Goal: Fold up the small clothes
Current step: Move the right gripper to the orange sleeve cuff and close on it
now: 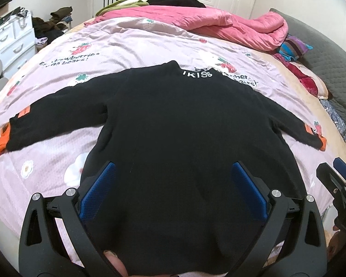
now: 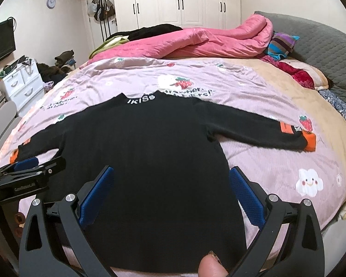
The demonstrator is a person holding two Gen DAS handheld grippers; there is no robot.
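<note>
A small black sweater (image 1: 173,124) with orange cuffs and white "IKISS" lettering at the collar lies flat on the bed, sleeves spread to both sides; it also shows in the right wrist view (image 2: 150,143). My left gripper (image 1: 173,175) is open, its blue pads wide apart above the sweater's hem. My right gripper (image 2: 171,177) is open too, over the hem's right part. The right gripper shows at the right edge of the left wrist view (image 1: 339,173). The left gripper shows at the left of the right wrist view (image 2: 32,168).
The bed has a pink strawberry-print sheet (image 1: 131,43). A pink quilt (image 1: 207,23) and dark clothes are piled at the far side. A grey headboard (image 2: 323,53) stands at the right. White drawers (image 1: 11,39) stand at the left, wardrobes behind.
</note>
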